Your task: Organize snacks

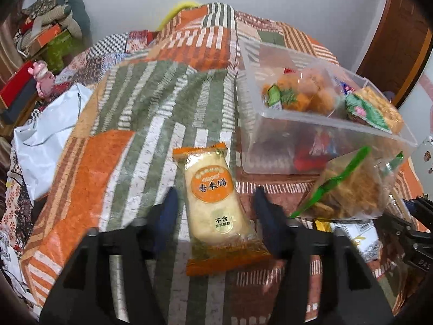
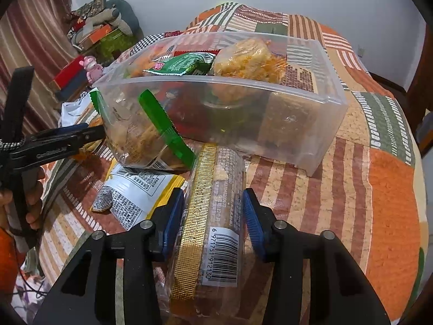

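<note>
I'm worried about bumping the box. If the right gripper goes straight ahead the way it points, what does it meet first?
The right gripper already straddles the gold-striped snack pack. Past its far end, probably the clear plastic box wall, though depth is hard to judge.

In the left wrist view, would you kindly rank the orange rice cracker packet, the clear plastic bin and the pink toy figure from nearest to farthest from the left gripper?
1. Orange rice cracker packet, between the open fingers of the left gripper.
2. Clear plastic bin, ahead to the right.
3. Pink toy figure, far left, beyond the quilt's edge.
</note>
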